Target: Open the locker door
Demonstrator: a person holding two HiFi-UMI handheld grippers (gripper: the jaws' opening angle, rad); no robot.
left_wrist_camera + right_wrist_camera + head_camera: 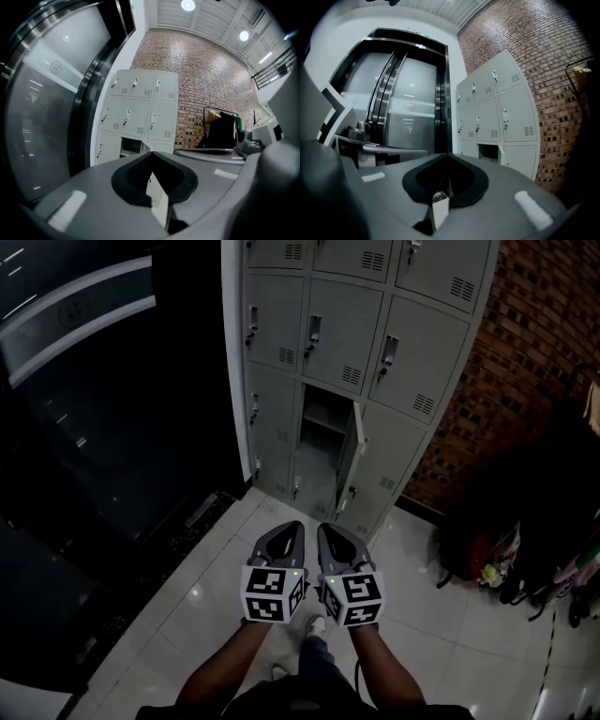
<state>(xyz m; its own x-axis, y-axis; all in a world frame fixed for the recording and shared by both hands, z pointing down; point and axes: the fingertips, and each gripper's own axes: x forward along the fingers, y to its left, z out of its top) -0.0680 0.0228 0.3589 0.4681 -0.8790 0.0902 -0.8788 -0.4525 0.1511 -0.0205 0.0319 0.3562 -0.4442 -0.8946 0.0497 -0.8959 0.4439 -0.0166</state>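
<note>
Two grippers up front, held side by side just beside each other, both pointing toward the lockers. The left gripper point(296, 526) has its jaws pinched together at the tips with nothing between them, which is pretty clear in the left gripper view. Same deal with the right gripper point(324, 528): jaws fully closed and empty. Each one has its marker cube point(272, 593) sitting at the back, right where the person's forearms point(221, 671) come in from the bottom of the head view. A light shoe point(315, 623) pokes out below, between the two cubes.

Under all that is a glossy pale tile floor point(211, 592) with a few light reflections on it.

Further out is the grey locker bank point(337, 334), three columns wide. The locker door point(354, 457) in the middle column of the bottom row is already swung out toward the person, hinged on its right side as seen from the head view. Behind it the open compartment point(323, 427) is dark inside, with a shelf across it. All the other doors I can see look closed. Neither gripper is touching the open door; both are well apart from it.

Left of the lockers are dark glass doors point(94, 427). A brick wall point(534, 352) runs off to the right, with a dark heap of bags point(511, 554) on the floor at its foot.
</note>
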